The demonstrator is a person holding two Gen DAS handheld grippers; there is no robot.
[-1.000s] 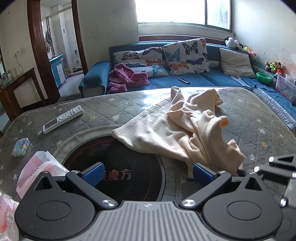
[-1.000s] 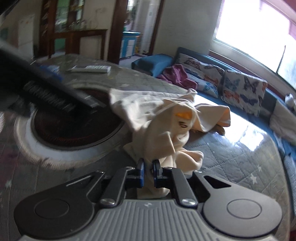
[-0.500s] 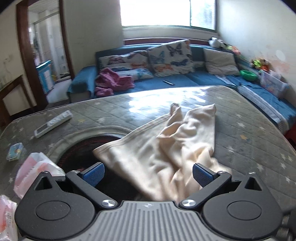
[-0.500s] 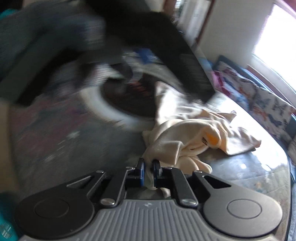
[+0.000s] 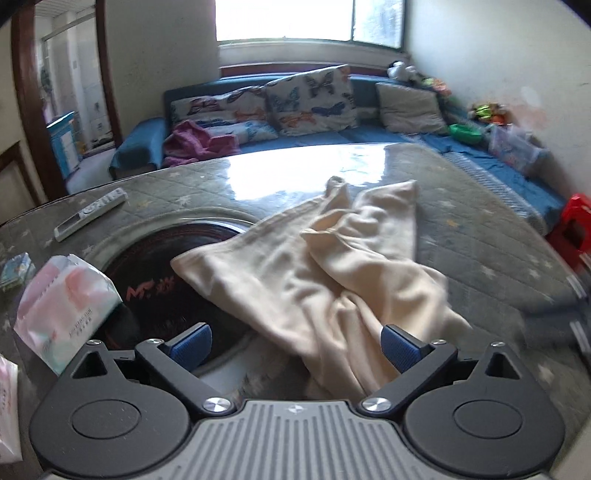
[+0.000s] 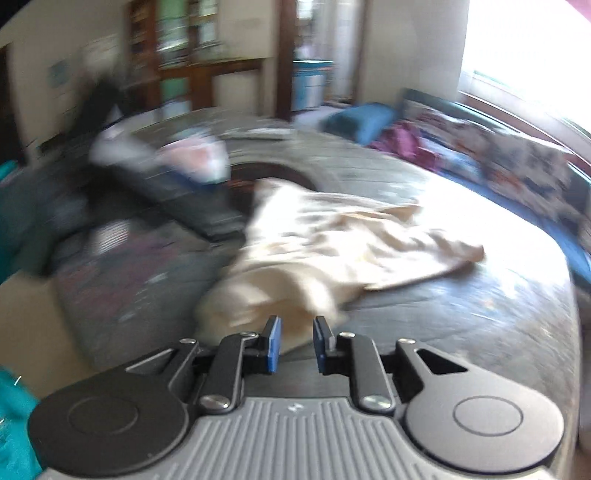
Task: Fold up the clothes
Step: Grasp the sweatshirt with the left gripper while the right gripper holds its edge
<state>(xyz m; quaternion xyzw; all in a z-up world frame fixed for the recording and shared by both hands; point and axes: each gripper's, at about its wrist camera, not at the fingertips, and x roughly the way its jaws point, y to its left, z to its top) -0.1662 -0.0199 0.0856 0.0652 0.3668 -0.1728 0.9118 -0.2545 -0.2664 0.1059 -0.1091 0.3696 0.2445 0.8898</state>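
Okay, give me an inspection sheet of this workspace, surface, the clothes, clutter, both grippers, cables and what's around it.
Surface: grey quilted table under glossy glass, with a dark round inset.
Job's things: cream garment lying crumpled, partly over the inset, not folded.
Clutter: remote control, tissue pack, small card packet.
Grippers: left gripper open wide, garment between the jaws but not pinched; right gripper has just been opening, a narrow gap, cloth just ahead, not clamped.
Cables: nothing seen.
Surroundings: blue sofa with butterfly cushions, purple cloth, bright window, red stool.
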